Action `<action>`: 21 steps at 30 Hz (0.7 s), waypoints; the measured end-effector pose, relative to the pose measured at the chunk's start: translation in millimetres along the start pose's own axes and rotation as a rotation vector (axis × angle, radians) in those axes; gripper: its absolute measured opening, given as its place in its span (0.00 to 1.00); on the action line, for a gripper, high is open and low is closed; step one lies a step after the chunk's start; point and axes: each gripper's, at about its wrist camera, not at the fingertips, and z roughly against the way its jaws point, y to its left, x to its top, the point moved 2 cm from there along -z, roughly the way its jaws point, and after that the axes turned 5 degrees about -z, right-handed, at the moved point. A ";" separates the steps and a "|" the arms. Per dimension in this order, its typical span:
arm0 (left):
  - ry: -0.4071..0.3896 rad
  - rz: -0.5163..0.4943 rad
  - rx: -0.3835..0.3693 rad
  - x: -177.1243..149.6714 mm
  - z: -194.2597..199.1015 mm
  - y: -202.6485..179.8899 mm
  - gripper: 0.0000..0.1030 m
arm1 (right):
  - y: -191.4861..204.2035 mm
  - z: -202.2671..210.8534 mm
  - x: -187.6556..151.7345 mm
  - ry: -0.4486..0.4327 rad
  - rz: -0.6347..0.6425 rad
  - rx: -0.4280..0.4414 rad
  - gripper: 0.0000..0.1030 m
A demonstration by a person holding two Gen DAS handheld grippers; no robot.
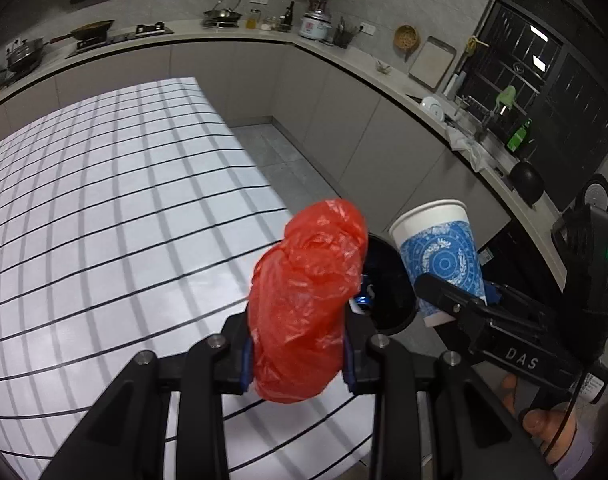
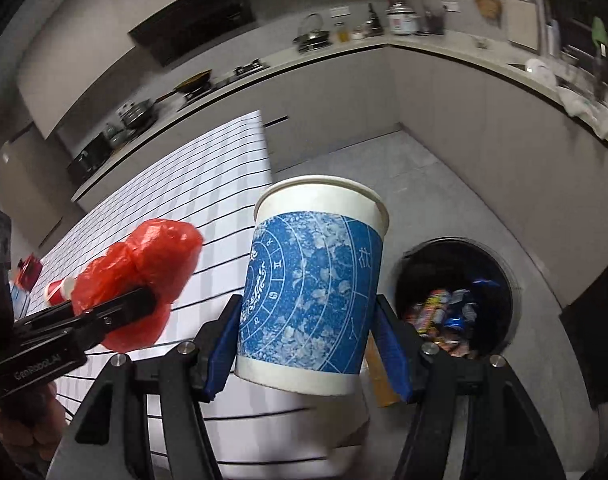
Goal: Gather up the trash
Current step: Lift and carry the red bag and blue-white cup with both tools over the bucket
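My left gripper [image 1: 298, 354] is shut on a crumpled red plastic bag [image 1: 307, 300], held over the right edge of the white table with black grid lines [image 1: 124, 220]. In the right wrist view the red plastic bag [image 2: 140, 276] and the left gripper [image 2: 144, 300] appear at left. My right gripper [image 2: 307, 344] is shut on a white paper cup with a blue pattern [image 2: 311, 292], held upright. That paper cup [image 1: 443, 260] and the right gripper [image 1: 463, 304] show at right in the left wrist view. A black round bin [image 2: 499, 280] with several wrappers and cans stands on the floor beyond the cup; the bin [image 1: 387, 280] is partly hidden behind the bag.
A small red item and a red-and-white cup [image 2: 58, 290] lie on the table behind the left gripper. A grey kitchen counter [image 1: 343, 56] with pots, a rice cooker and a sink runs along the walls. Grey tiled floor [image 2: 423, 168] lies between table and cabinets. A person's hand [image 1: 543, 420] grips the right handle.
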 end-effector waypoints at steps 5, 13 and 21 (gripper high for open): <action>0.033 0.016 -0.010 14.7 -44.9 -58.7 0.33 | -81.5 1.5 20.9 0.014 -0.016 -0.034 0.63; 0.083 0.071 0.007 25.6 -110.6 -124.8 0.33 | -173.4 -15.6 53.2 0.069 0.027 -0.033 0.63; 0.124 0.120 0.075 21.8 -156.2 -136.7 0.33 | -211.4 -49.5 58.6 0.130 0.059 -0.006 0.63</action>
